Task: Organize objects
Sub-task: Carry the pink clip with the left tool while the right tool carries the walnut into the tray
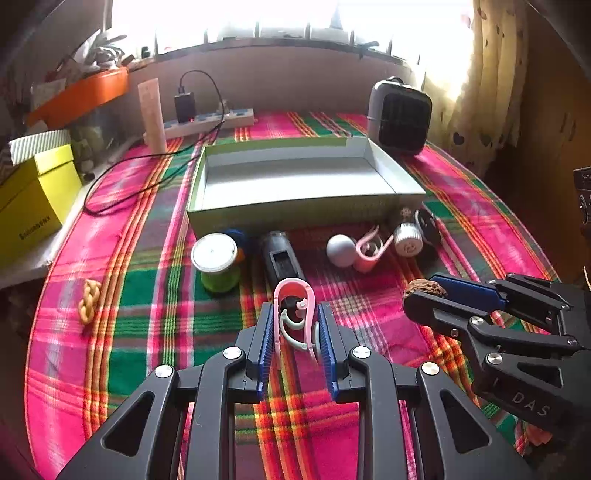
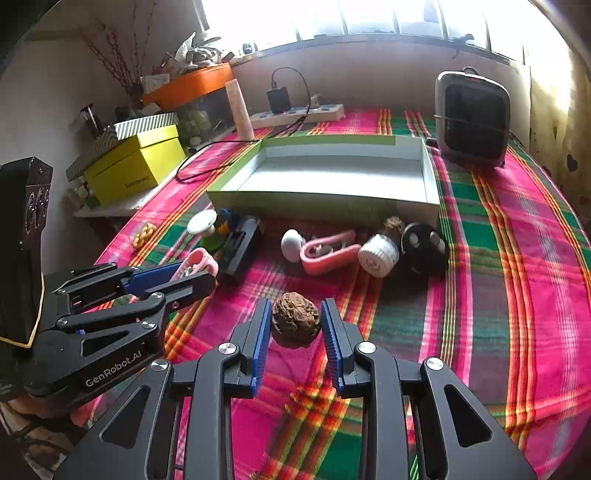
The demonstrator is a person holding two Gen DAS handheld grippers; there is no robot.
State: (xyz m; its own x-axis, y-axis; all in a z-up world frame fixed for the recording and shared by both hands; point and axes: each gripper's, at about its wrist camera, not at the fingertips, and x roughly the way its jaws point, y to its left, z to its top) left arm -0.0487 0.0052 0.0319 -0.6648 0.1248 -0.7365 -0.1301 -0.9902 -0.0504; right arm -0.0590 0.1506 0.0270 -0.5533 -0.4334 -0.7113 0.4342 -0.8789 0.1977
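A lived-in home room. The surface wears a bright plaid cloth under a sunlit window, with a heart-patterned curtain at two o'clock. A power strip with a plugged charger, a small heater and stacked gift boxes at ten o'clock complete it.

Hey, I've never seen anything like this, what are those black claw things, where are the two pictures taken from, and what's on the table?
They are hand-held grippers, one in each of a person's hands, each with a camera looking along its fingers. The left gripper is shut on a pink clip; the right gripper is shut on a walnut. On the plaid tablecloth lie an empty box, a green thread spool, a white ball and other small things.
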